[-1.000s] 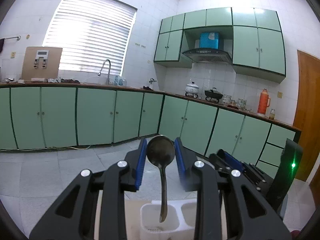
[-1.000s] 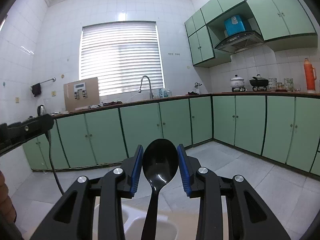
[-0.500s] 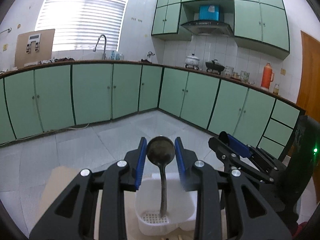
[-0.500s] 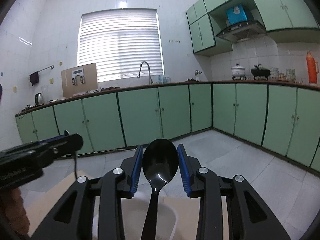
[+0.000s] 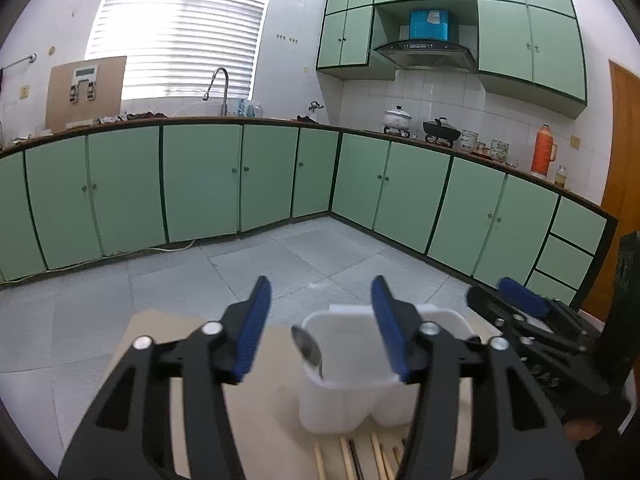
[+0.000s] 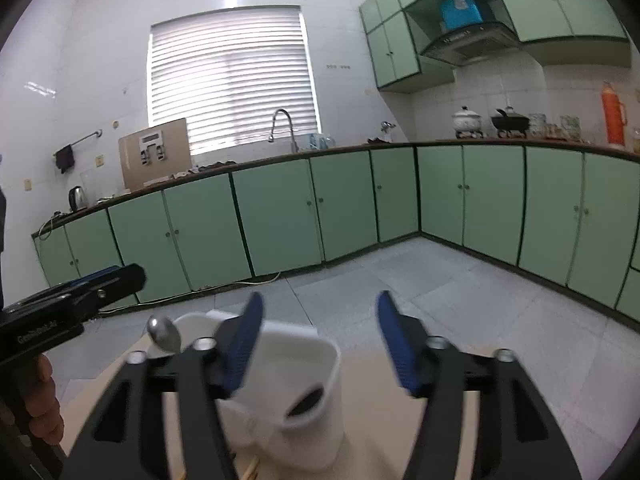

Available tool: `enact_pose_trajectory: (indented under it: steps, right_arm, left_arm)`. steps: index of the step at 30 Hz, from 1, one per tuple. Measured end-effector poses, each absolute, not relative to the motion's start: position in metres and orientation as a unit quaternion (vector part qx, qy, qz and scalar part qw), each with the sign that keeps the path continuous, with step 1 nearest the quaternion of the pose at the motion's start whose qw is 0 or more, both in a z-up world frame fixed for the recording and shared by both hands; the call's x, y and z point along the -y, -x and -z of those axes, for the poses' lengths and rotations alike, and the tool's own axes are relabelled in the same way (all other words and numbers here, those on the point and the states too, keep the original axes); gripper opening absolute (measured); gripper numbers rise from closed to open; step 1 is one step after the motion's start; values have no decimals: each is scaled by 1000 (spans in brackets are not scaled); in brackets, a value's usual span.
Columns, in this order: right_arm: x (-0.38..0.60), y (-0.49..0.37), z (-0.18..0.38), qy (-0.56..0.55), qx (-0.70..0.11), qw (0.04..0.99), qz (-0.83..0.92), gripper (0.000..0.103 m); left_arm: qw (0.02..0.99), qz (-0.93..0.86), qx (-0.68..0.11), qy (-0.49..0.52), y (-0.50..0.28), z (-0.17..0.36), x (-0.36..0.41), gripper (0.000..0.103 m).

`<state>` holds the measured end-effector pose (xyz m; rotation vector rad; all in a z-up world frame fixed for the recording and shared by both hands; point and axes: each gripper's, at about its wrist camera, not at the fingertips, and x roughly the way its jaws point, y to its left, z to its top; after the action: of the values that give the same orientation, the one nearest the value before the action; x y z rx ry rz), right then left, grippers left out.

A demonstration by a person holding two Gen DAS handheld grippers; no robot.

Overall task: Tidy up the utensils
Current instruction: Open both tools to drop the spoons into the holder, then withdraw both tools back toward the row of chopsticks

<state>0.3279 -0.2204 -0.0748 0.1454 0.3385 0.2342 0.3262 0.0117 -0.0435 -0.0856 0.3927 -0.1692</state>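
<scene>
Two grippers, left (image 5: pixel 318 320) and right (image 6: pixel 318 338), jaws opening with nothing gripped; metal spoon (image 5: pixel 308 350) leaning in white utensil holder's (image 5: pixel 348 404) left compartment, black spoon (image 6: pixel 306 400) in right compartment.

Green cabinets (image 5: pixel 200 184) line white-tiled walls below a blinded window (image 5: pixel 180 28).

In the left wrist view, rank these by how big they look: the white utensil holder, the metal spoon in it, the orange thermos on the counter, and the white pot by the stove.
1. white utensil holder
2. metal spoon
3. orange thermos
4. white pot

The thermos and pot look alike, and both sit far off, so nearness skews this.
</scene>
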Motion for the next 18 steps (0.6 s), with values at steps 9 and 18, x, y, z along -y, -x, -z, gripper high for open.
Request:
enact_pose_trajectory:
  steps: [9,18]
  right_arm:
    - [236,-255,93,-71,-227,968,-75,97]
    - [225,-190,124,-64,-299,949,-75,97]
  left_arm:
    - [966,70,-245,40,-256,66,-25,86]
    - [944,59,-326,3,-197,110,-36,86]
